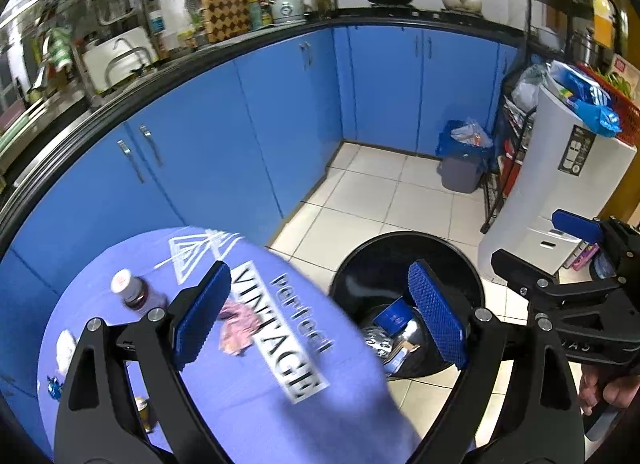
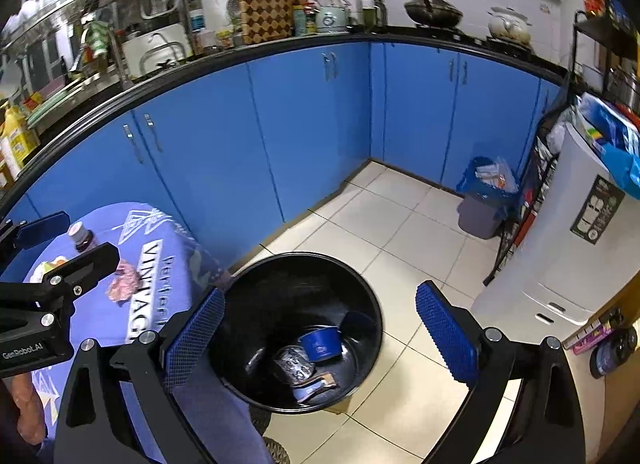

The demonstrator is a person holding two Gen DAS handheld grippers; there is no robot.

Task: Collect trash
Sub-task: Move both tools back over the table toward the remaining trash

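A round table with a purple cloth [image 1: 256,396] carries a crumpled pink wrapper [image 1: 239,326], a small dark bottle with a white cap [image 1: 134,290], a white crumpled scrap [image 1: 66,348] and a small blue scrap [image 1: 54,386]. A black trash bin [image 2: 304,276] stands on the floor to the table's right, holding a blue cup [image 2: 320,344] and crumpled packaging [image 2: 294,368]. My left gripper [image 1: 320,316] is open and empty, above the table's right edge. My right gripper [image 2: 320,332] is open and empty, above the bin. The wrapper [image 2: 122,284] and bottle [image 2: 82,238] also show in the right wrist view.
Blue kitchen cabinets [image 1: 280,75] run along the back under a cluttered black countertop. A grey bin with a blue liner [image 1: 464,161] stands in the far corner. A white appliance [image 1: 560,183] and a black wire rack [image 1: 508,151] stand at the right. The floor is white tile.
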